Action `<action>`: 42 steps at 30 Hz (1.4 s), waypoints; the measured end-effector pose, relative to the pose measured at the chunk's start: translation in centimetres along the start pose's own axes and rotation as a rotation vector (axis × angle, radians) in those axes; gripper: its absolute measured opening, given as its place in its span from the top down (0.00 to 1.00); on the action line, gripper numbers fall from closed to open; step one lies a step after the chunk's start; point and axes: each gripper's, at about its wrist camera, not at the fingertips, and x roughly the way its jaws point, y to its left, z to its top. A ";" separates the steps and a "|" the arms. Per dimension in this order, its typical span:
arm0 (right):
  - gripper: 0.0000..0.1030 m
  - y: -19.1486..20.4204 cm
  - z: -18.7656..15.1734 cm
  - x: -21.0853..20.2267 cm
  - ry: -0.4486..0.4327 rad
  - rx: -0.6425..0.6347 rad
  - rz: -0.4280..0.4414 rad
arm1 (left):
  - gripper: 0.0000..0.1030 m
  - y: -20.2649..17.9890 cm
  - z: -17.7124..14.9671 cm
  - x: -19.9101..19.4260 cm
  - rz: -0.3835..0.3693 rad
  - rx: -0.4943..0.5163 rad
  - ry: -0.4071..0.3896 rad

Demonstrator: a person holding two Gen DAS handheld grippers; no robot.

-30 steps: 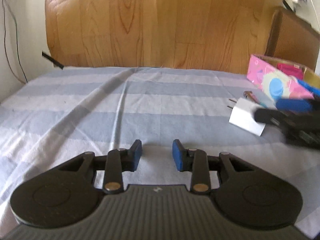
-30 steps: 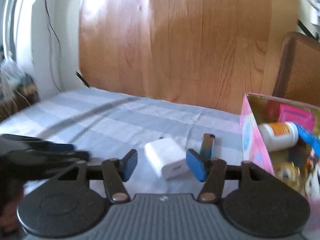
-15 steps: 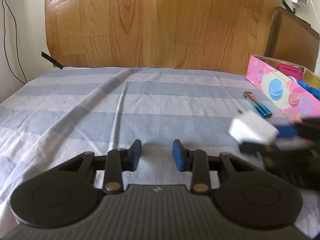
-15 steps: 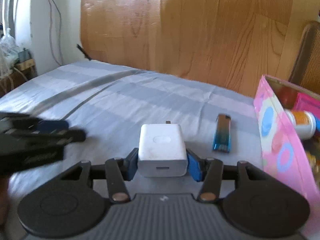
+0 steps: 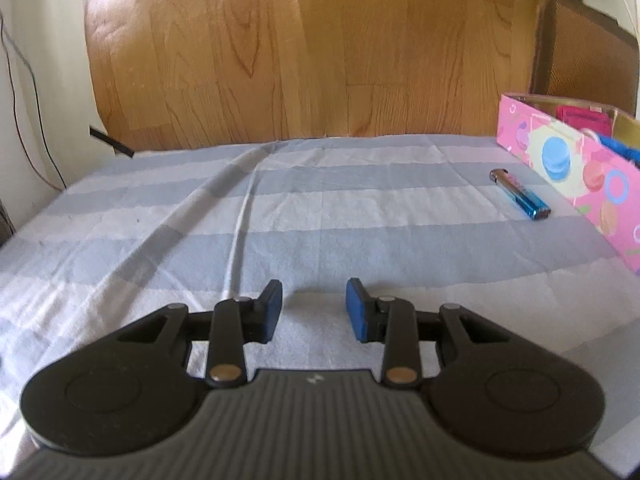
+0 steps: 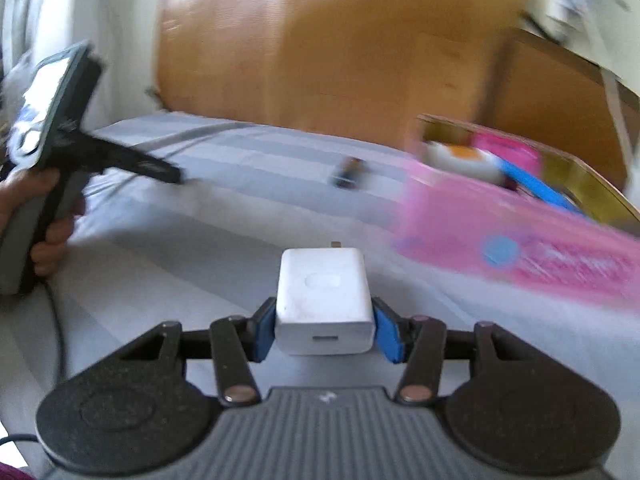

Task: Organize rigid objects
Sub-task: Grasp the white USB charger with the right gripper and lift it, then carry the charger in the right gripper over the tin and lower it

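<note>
A white wall charger (image 6: 322, 288) sits clamped between the blue pads of my right gripper (image 6: 325, 322), held above the striped bedsheet, prongs pointing away. The right wrist view is blurred. To its right stands the pink patterned box (image 6: 540, 248), open at the top. A blue lighter (image 5: 520, 196) lies on the sheet just left of the pink box (image 5: 580, 168). My left gripper (image 5: 314, 304) hovers low over the sheet, open, with nothing between its pads. In the right wrist view a hand holds the left gripper (image 6: 132, 164) at the far left.
Inside the box lie a white bottle with an orange label (image 6: 460, 158), a blue item and a pink item. A wooden headboard (image 5: 300, 52) rises behind the bed. A brown chair back (image 5: 580, 60) stands behind the box. Thin cables hang on the left wall.
My right gripper closed on the white charger and lifted it off the sheet. It has left the left wrist view, where only the lighter remains beside the box. The left gripper stayed put.
</note>
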 end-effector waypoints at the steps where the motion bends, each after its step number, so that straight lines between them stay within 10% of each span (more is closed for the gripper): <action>1: 0.53 -0.9 -0.4 -0.5 0.001 0.018 -0.016 | 0.64 -0.3 0.0 -0.2 -0.010 0.006 0.001; 7: 0.51 -4.5 -2.2 -2.9 -0.001 0.072 -0.161 | 0.64 -5.5 0.3 -3.1 -0.312 0.013 0.003; 16: 0.43 -6.8 -4.1 -5.3 -0.048 0.114 -0.125 | 0.54 -15.2 1.1 -6.4 -0.793 0.131 0.083; 28: 0.52 -8.5 -4.8 -4.7 -0.055 0.186 -0.019 | 0.59 -19.8 0.7 -7.5 -0.839 0.260 0.073; 42: 0.52 -11.1 5.2 -0.3 -0.243 0.159 -0.040 | 0.59 -19.2 11.7 -3.7 -0.716 0.178 -0.104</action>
